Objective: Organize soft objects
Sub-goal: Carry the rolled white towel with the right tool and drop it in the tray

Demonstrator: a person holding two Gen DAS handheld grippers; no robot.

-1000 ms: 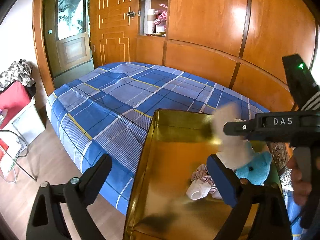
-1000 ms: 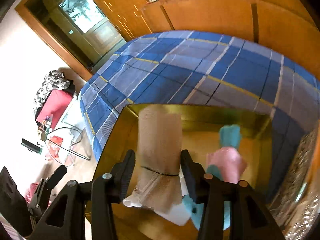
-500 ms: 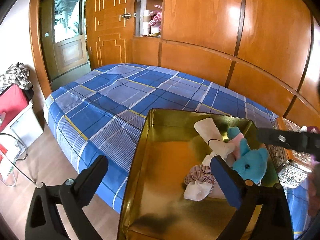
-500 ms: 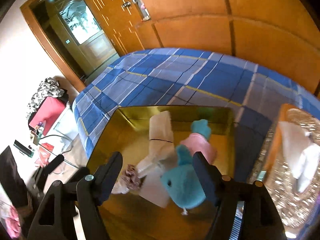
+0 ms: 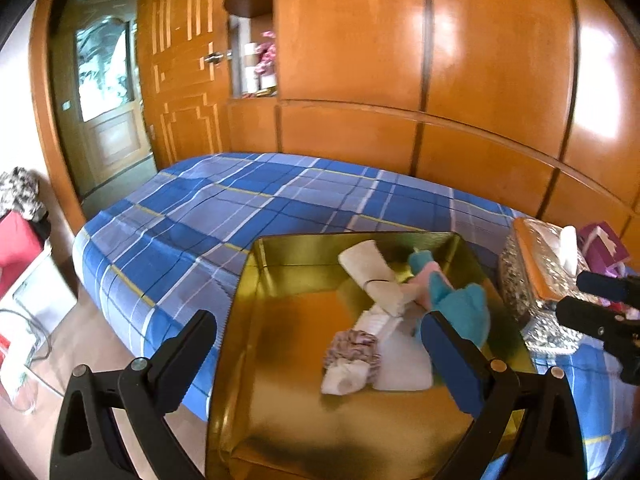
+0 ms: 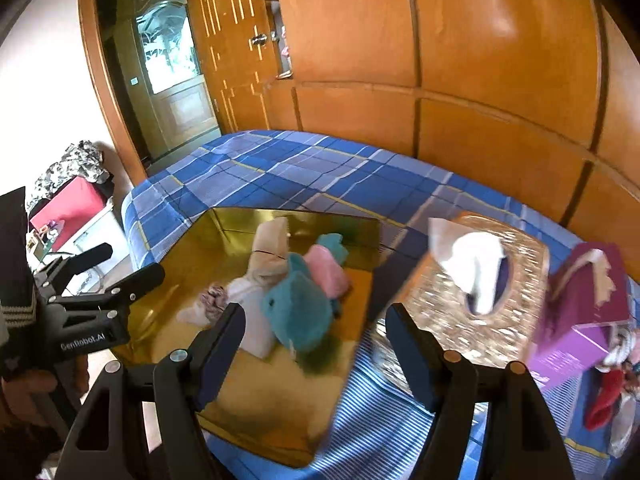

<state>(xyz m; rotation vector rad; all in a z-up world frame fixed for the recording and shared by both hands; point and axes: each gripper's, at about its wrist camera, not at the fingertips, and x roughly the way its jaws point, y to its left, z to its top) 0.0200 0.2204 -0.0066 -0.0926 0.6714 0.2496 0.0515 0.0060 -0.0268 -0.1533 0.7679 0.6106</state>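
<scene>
A gold tray [image 5: 256, 280] lies on the blue plaid bed [image 5: 240, 208]. In it are a rolled beige cloth [image 5: 372, 268], a teal plush [image 5: 464, 304], a pink soft piece [image 5: 426, 280], a scrunchie [image 5: 352, 348] and a white sock [image 5: 344, 380]. My left gripper [image 5: 316, 322] hangs open over the tray's near part with nothing between its fingers. Drawn back above the tray's right corner [image 6: 360, 344], my right gripper [image 6: 315, 312] is open and empty, with the teal plush [image 6: 300, 312] and the beige roll [image 6: 272, 240] beyond it.
A glittery silver tissue box [image 6: 480, 280] stands just right of the tray, with a purple box [image 6: 580, 312] beyond it and red and white cloth pieces [image 6: 608, 392] at the far right. Wooden wardrobe panels back the bed. The floor and a red box [image 5: 16, 248] lie to the left.
The right gripper opened, let go of the rolled beige cloth into the tray, and pulled back up and to the right. The left gripper drew back slightly.
</scene>
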